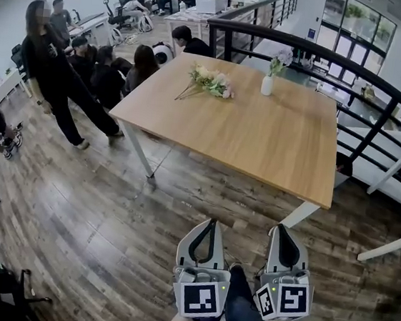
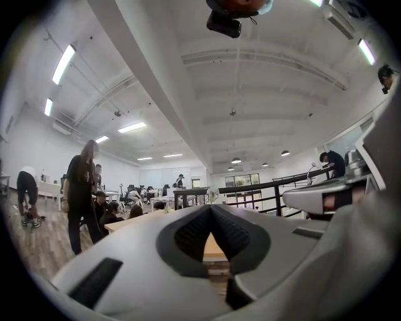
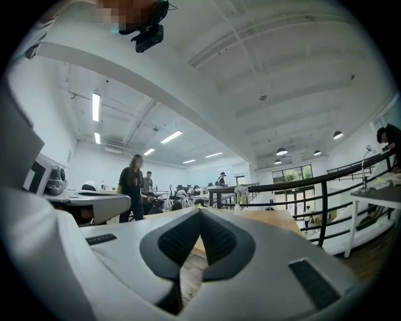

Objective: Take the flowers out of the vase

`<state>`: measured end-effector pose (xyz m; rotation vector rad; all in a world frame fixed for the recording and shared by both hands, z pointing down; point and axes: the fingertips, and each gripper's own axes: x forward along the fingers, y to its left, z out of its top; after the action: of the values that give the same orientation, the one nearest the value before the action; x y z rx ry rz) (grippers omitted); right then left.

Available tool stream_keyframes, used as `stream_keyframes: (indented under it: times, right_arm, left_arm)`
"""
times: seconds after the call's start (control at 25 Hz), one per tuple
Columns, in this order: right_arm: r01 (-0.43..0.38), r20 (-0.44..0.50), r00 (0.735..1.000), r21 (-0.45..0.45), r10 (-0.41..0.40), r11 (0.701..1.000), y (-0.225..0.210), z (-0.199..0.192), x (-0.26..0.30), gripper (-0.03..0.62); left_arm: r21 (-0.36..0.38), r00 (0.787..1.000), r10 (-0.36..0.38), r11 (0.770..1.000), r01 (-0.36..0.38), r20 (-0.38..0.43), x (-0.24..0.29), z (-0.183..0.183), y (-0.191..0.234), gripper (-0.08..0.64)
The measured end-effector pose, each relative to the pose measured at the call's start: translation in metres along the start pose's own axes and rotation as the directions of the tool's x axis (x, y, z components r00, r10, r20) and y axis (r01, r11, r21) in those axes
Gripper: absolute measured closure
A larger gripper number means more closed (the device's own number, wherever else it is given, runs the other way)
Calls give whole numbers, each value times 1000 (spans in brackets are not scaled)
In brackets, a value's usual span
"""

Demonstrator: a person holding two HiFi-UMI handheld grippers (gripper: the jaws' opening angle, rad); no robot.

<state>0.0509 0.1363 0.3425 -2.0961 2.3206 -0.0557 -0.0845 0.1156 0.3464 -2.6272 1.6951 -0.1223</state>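
The left gripper (image 1: 212,222) is held level in front of the person, its 2 jaws brought together at the tips with nothing between them. The right gripper (image 1: 280,228) just beside it is the same, closed and empty. Both hang over the wooden floor, short of the near edge of the table (image 1: 273,150).

The vase (image 1: 266,85), small and white, stands at the far side of the table toward the right, near the black railing (image 1: 321,51), with pale flowers (image 1: 280,59) upright in it. Well apart from it, to the left, 1 bunch (image 1: 211,82) lies flat on the tabletop (whether it came from that vase I can't say). A group of people (image 1: 89,61) is gathered at the far left.

From where I stand, the reach to the vase looks not yet made. To do it well, I'd open 1 gripper before arriving, take the stems just above the vase mouth and lift straight up. The other gripper should steady the vase, since something that slim could tip or ride up with the stems.

I can read no brand or writing anywhere, only black-and-white square markers (image 1: 205,298) on the 2 gripper cubes.
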Motion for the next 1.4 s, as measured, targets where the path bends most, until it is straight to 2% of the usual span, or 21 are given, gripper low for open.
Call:
stream_keyframes:
  times: [0.52, 0.64, 0.96, 1.4]
  right_arm:
    - [-20, 13, 1000, 32, 19, 999, -61, -1, 101, 600]
    - [-34, -2, 999, 9, 34, 999, -76, 1, 125, 600]
    - [-76, -9, 997, 25, 76, 997, -115, 3, 183, 600]
    - [-95, -4, 995, 43, 96, 995, -140, 0, 230, 600]
  left_arm:
    - [16, 1000, 30, 999, -30, 0, 112, 8, -1, 545]
    - [13, 999, 39, 999, -39, 2, 139, 10, -3, 545]
    - [20, 997, 73, 997, -73, 3, 203, 19, -8, 544]
    - [36, 994, 110, 993, -109, -15, 244, 19, -5, 543]
